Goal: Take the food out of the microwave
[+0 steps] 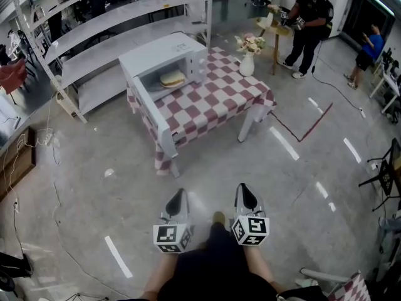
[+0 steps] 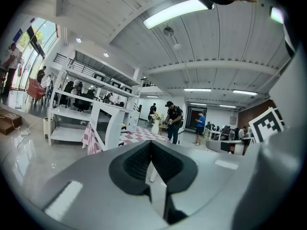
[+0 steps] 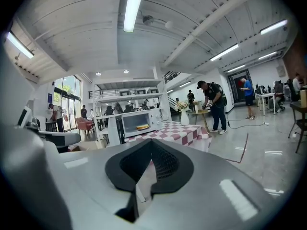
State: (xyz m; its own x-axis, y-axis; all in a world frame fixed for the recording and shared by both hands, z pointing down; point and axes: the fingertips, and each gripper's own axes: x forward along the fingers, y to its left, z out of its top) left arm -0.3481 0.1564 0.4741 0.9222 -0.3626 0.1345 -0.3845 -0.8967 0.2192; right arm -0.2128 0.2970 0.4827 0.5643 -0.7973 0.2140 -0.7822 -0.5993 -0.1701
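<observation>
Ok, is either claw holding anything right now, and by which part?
Nothing is held. The left claw and right claw are both shut and empty; the food sits inside the open microwave, far ahead of them.

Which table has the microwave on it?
The table with the red-and-white checked cloth: the open microwave sits on its far left end. The small wooden table behind it has none.

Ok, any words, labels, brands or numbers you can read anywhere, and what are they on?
No text can be read in any view.
Microwave: control panel markings too small to read.
Left claw cube and right claw cube: black-and-white square patterns only, no letters or digits.
</observation>
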